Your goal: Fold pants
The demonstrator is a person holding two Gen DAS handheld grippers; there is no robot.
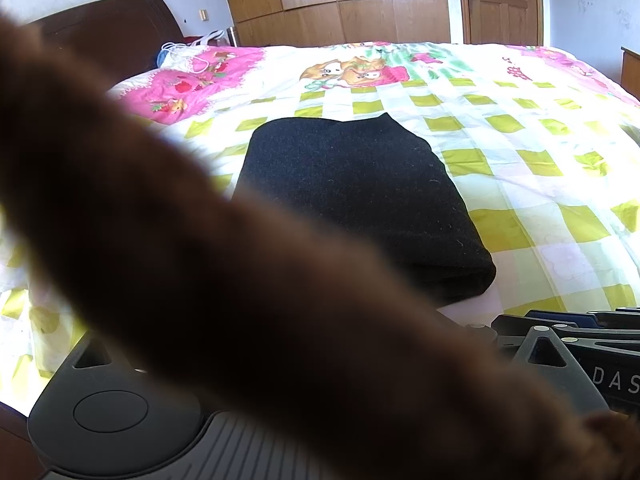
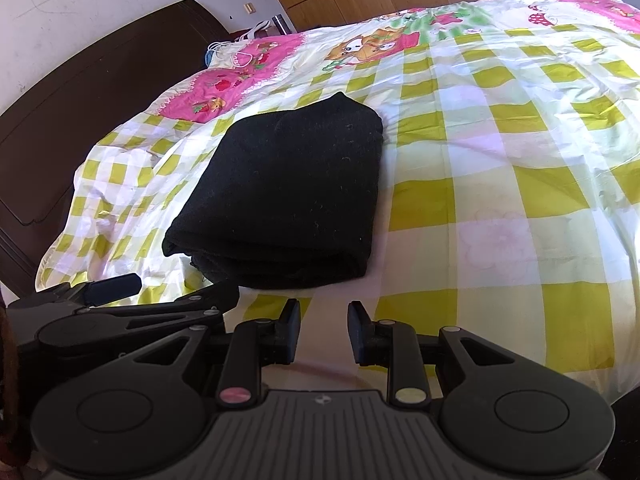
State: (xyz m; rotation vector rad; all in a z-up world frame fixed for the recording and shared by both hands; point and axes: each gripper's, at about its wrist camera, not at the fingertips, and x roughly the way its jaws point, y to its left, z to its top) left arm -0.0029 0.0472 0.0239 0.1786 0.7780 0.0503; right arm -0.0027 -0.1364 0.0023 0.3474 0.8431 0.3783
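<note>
A blurred brown sleeve [image 1: 248,300] hid the left gripper's jaws, so I cannot tell their state. Ahead of the empty, parted right gripper [image 2: 324,330] lay the folded pants [image 2: 288,196]; smoothing gently seemed best.

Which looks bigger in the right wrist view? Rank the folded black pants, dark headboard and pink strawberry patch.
1. Dark headboard, though nearness makes it and the pants unsure
2. Folded black pants
3. Pink strawberry patch, farther away

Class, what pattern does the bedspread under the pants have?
Yellow-green and white checks on the bedspread, clearest in the right wrist view.
</note>
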